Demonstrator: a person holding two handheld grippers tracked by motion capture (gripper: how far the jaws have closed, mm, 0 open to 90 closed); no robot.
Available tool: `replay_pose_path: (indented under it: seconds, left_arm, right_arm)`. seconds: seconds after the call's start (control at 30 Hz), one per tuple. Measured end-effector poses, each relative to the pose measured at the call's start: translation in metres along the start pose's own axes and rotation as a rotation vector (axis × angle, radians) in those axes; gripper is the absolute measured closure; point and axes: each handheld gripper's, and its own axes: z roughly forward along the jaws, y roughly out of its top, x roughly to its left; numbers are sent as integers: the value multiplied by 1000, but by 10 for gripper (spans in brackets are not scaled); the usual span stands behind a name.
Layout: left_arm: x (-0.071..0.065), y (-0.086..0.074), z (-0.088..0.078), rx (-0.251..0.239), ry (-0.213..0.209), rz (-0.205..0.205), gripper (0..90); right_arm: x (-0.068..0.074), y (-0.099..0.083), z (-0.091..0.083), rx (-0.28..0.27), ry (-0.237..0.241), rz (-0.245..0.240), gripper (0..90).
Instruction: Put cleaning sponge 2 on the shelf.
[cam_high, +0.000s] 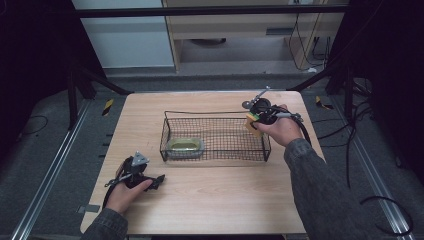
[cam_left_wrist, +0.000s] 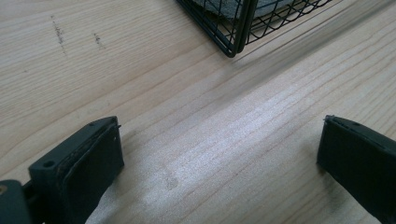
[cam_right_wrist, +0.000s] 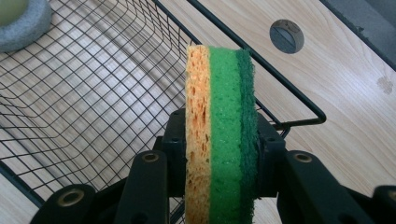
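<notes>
on a wooden table (cam_high: 210, 190) sits a black wire basket (cam_high: 215, 150) with a shallow oval dish (cam_high: 185, 146) at its left end. the right gripper (cam_right_wrist: 219, 154), held over the basket's right end, has its jaws closed tight on a sponge (cam_right_wrist: 220, 126) standing on edge, with orange, light green and dark green layers; the sponge is above the basket's rim, near its far right corner. the left gripper (cam_left_wrist: 219, 158) rests low over bare table just in front of the basket's near left corner, its jaws spread wide with nothing between them.
</notes>
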Motion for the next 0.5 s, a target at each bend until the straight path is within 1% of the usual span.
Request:
replay_pose_path:
  seconds: [0.13, 0.33, 0.37, 0.4, 0.5]
  left_arm:
    - [0, 0, 0, 0, 0, 0, 0]
    - [0, 0, 0, -1, 0, 0, 0]
    - [0, 0, 0, -1, 0, 0, 0]
    - [0, 0, 0, 0, -1, -1, 0]
    - [0, 0, 0, -1, -1, -3, 0]
  right_arm:
    - [-2, 0, 1, 0, -6, 3, 651]
    - [-5, -1, 5, 7, -7, 25, 649]
    - [-5, -2, 6, 6, -14, 27, 649]
    - [-6, -3, 7, 2, -6, 47, 649]
    - [-5, -6, 11, 12, -5, 47, 649]
